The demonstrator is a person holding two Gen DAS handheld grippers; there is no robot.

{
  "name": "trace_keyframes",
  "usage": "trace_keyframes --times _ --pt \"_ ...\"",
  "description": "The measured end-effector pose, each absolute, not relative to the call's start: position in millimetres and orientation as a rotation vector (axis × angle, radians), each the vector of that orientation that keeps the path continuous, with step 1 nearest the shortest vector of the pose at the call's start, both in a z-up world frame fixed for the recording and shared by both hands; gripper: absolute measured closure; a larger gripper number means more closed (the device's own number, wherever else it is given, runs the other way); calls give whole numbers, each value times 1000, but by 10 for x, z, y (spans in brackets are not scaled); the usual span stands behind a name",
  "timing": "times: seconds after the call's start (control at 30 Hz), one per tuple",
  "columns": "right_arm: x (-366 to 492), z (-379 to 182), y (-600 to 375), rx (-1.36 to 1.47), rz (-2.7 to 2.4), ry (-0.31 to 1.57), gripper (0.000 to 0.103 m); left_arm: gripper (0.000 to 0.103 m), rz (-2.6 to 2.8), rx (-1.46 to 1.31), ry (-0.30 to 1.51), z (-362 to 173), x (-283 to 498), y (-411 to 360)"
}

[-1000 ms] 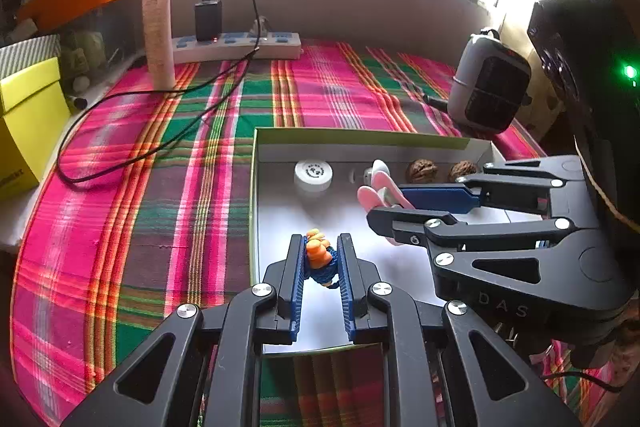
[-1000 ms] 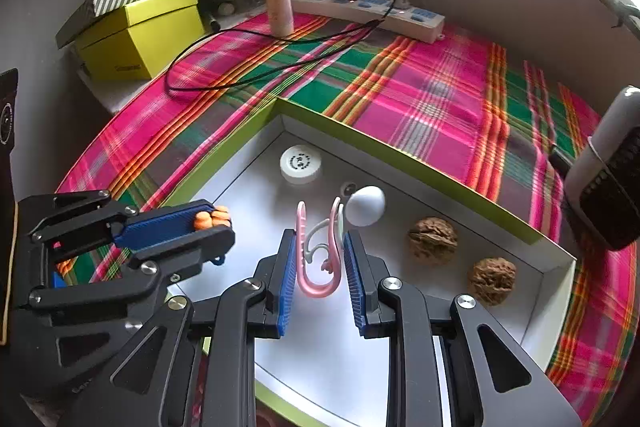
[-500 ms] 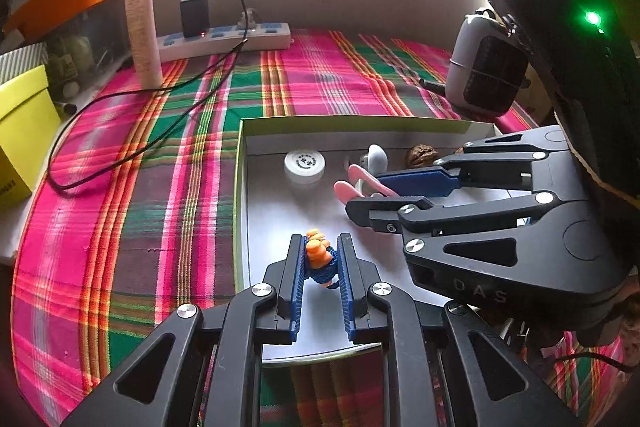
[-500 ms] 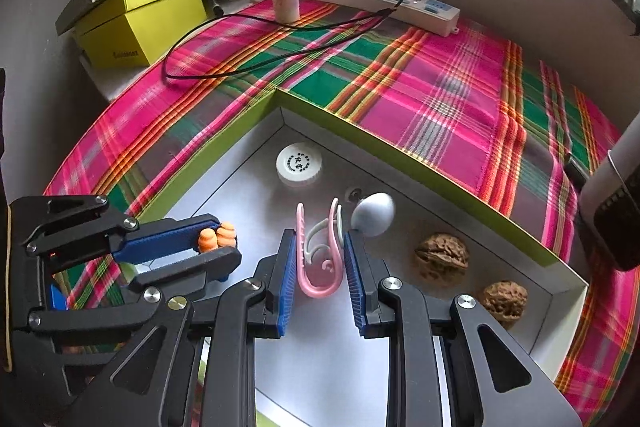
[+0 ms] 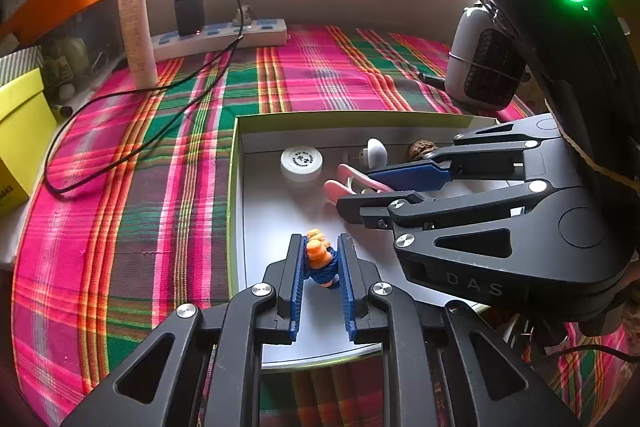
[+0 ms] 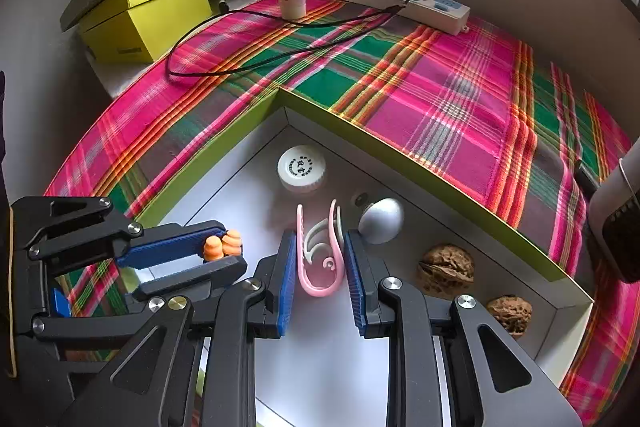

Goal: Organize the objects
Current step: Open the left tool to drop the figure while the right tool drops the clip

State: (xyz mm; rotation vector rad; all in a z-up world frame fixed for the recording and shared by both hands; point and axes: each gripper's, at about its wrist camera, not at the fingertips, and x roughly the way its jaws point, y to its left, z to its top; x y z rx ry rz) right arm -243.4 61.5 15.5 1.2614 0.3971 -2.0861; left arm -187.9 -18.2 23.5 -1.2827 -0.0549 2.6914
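Note:
A shallow green-rimmed box (image 5: pixel 232 211) (image 6: pixel 420 181) with a white floor lies on the plaid cloth. Over its near left part my left gripper (image 5: pixel 320 247) (image 6: pixel 224 247) is shut on a pair of orange earplugs (image 5: pixel 316 251) (image 6: pixel 222 245) with a blue cord. To its right my right gripper (image 6: pixel 320 243) (image 5: pixel 360 191) is shut on a pink and white clip (image 6: pixel 318 259) (image 5: pixel 344 181). Lying in the box are a white round cap (image 6: pixel 301 167), a white egg-shaped piece (image 6: pixel 380 221) and two walnuts (image 6: pixel 446 269) (image 6: pixel 510 313).
At the back of the plaid cloth (image 5: pixel 120 211) are a power strip (image 5: pixel 224 35) with a black charger, a looping black cable (image 5: pixel 120 155) and an upright tube (image 5: pixel 137 31). A yellow box (image 6: pixel 148 15) stands at the left and a small grey heater (image 5: pixel 484 67) at the right.
Both grippers keep their hold. In the left wrist view the right gripper's body now looms larger and closer, hiding more of the box's right side.

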Motion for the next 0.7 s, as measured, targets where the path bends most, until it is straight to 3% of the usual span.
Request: trace_keyframes --times 0.7 --pt "-2428 152 620 1271 -2083 370 78 78 2684 -1282 -54 240 -1858 -150"
